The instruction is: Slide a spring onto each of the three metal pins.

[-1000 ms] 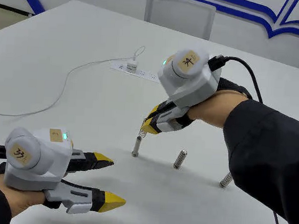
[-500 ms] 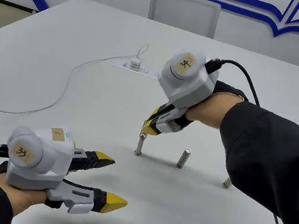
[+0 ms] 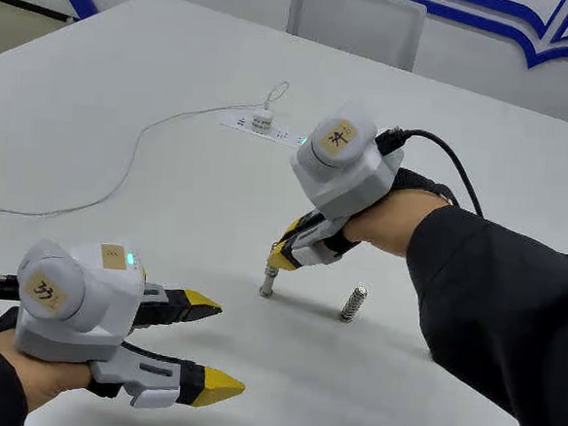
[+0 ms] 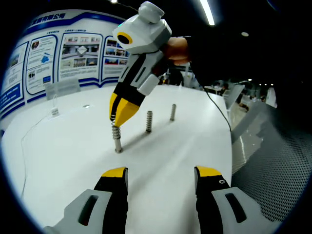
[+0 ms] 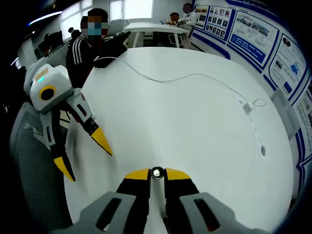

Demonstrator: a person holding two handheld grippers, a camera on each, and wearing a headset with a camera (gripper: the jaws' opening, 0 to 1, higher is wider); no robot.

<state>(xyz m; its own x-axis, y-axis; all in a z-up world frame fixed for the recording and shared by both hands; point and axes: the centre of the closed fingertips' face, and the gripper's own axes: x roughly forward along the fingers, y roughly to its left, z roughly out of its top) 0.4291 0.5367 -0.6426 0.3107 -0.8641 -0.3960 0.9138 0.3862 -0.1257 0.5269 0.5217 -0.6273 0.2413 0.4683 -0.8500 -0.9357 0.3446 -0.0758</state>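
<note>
**Atop the nearest pin [image 3: 268, 284], a spring [image 4: 116, 130] held upright**

That pin stands on the white surface [image 3: 176, 79], well back from its near edge, with its long axis vertical. The spring rings the pin's upper part along the same axis, and the shank below is bare. The right gripper [image 3: 279, 262] points steeply down, fingers together on the spring's top end. Just beside it, toward the right edge, a second spring [image 3: 354, 303] also stands upright. The left gripper [image 3: 226, 350] hovers by the near edge, fingers apart and holding nothing. A power strip [image 3: 261, 127] and a white cable [image 3: 121, 168] lie toward the far edge, well apart.
</note>
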